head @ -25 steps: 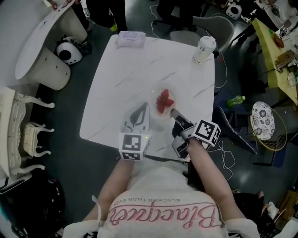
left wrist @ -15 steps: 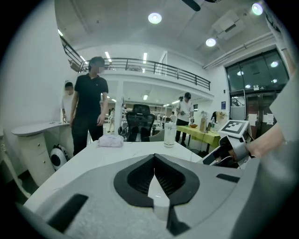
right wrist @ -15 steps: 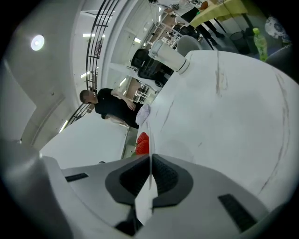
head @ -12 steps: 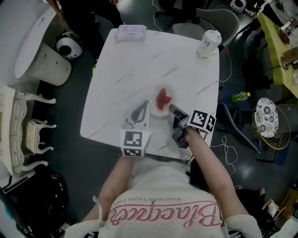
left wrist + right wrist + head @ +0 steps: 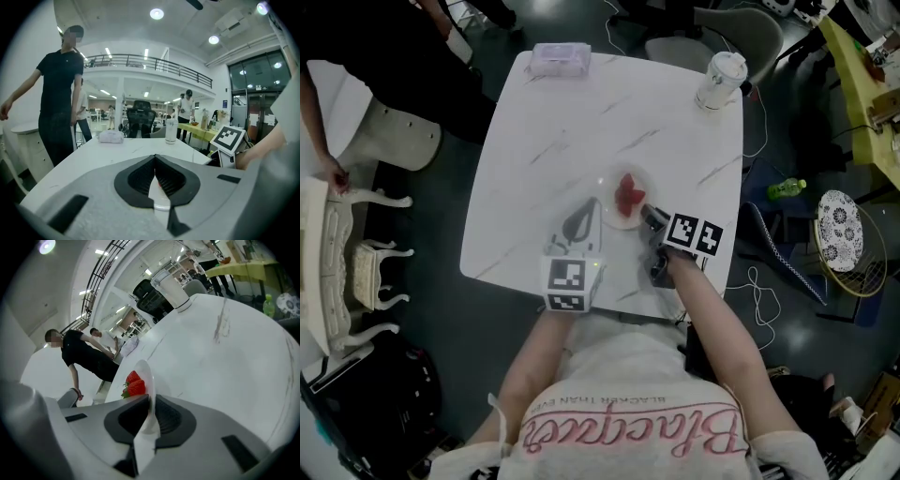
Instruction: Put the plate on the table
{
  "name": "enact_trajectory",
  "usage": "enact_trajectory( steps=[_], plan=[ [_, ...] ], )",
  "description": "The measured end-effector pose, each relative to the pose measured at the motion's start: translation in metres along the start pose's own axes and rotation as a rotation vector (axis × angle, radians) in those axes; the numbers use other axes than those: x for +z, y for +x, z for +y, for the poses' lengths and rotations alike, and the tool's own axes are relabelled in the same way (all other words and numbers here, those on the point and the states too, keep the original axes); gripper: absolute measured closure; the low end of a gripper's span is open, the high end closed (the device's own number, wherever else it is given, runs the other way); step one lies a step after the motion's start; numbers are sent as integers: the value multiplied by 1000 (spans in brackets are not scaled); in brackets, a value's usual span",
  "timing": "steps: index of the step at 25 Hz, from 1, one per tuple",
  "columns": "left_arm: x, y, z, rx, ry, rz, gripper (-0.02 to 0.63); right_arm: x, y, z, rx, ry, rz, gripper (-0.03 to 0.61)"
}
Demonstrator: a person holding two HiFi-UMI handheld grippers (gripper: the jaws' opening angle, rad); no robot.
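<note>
A small white plate (image 5: 611, 215) with red strawberries (image 5: 628, 195) is over the near middle of the white marble table (image 5: 562, 131). My left gripper (image 5: 592, 212) is shut on the plate's left rim, where a thin white sliver of plate (image 5: 154, 191) shows between the jaws. My right gripper (image 5: 648, 217) is shut on the plate's right near rim. In the right gripper view the plate (image 5: 147, 373) stands edge-on in the jaws, with the strawberries (image 5: 134, 384) on it. Whether the plate touches the table I cannot tell.
A lidded cup (image 5: 717, 80) stands at the table's far right corner and a pack of wipes (image 5: 560, 58) at the far left edge. A person in black (image 5: 389, 56) stands by the far left corner. A white chair (image 5: 342, 253) is left of the table.
Both grippers and the plate have moved a little farther from me over the table. A person in black has come up to the table's far left corner.
</note>
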State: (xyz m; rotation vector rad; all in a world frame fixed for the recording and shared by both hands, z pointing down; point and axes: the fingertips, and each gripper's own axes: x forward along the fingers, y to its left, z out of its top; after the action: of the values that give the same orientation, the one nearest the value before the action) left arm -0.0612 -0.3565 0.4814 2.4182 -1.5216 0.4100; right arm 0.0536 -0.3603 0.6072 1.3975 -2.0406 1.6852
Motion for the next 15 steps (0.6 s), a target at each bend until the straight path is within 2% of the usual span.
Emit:
enact_trajectory(
  steps=[9,15],
  plan=[
    [-5,3,1,6,2,16,611,15,1,-16,-237,-308,-29,505],
    [-9,0,3,8,6,26,611,15,5,-23,-306,-393,-23,485]
  ],
)
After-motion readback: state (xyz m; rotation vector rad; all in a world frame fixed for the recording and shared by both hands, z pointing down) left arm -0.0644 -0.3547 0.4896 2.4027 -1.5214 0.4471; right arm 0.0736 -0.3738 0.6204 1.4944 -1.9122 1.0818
